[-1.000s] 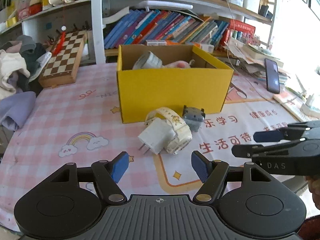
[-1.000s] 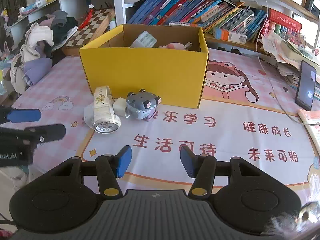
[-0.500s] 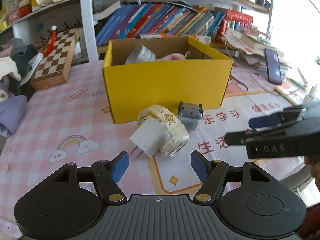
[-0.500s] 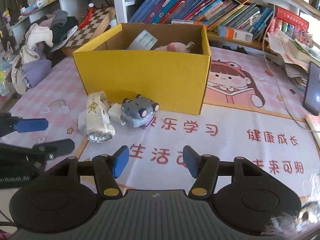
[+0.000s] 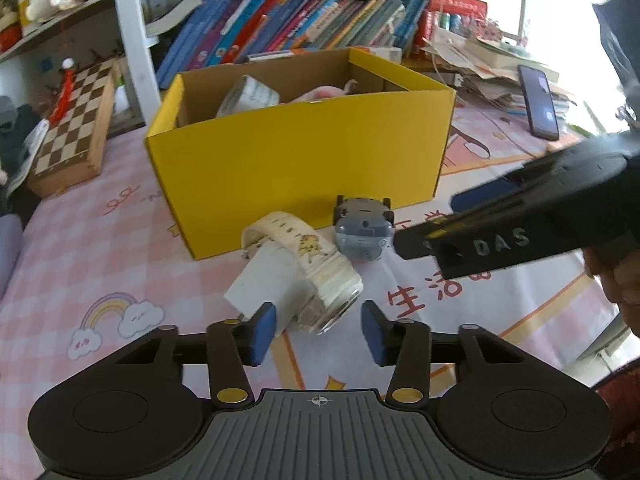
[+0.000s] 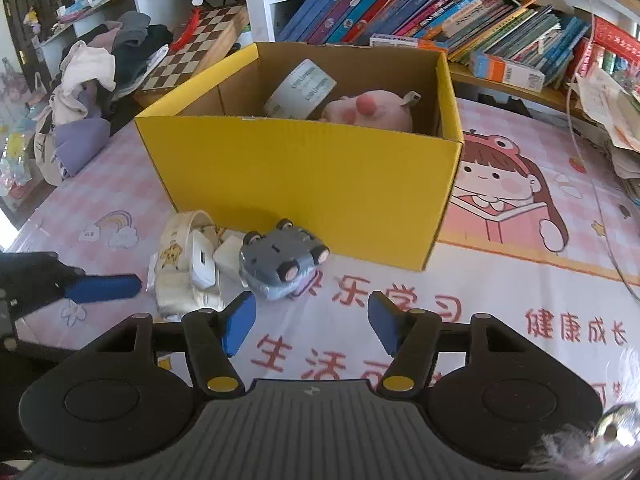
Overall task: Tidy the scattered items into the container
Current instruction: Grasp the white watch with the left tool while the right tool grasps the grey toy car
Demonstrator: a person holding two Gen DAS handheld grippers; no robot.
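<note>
The cream watch [image 5: 316, 258] lies on the table [image 5: 100, 248] just in front of the yellow box [image 5: 300, 168], on its side, and it leans over a white charger plug [image 5: 266, 286]. A small grey toy car [image 5: 362, 230] stands just beside the watch, also near the front wall of the box. The watch looks light, with a soft bendable strap and a hard, smooth round case, so I think the best hold is across the case or the thick folded part of the strap. The plug is stiff and blocky, easy to pinch on its flat sides. The left tongs [image 5: 318, 330] are open and hang just before the watch case. The right tongs [image 6: 312, 320] are open too, near the toy car. Inside the box a tape roll [image 6: 300, 88] and a pink plush [image 6: 368, 112] already lie.
</note>
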